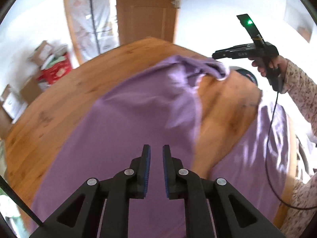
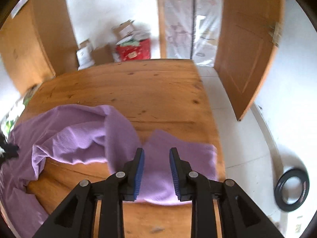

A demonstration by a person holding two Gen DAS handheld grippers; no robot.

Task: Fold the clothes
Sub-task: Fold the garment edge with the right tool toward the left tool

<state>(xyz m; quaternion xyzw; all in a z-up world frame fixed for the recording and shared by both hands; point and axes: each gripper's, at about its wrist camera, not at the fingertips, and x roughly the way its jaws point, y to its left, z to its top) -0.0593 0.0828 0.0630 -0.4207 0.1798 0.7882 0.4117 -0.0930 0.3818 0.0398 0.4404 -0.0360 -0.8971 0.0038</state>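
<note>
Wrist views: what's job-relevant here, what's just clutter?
Job:
purple garment, spread on the wooden table
left gripper, open above it
right gripper, open

Clutter:
cardboard boxes on the floor
red bag
black ring on the floor
door

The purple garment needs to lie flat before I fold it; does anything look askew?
Yes. The purple garment is rumpled on the wooden table: one part is flipped over itself, exposing bare wood beneath. Both grippers are open above it.
</note>
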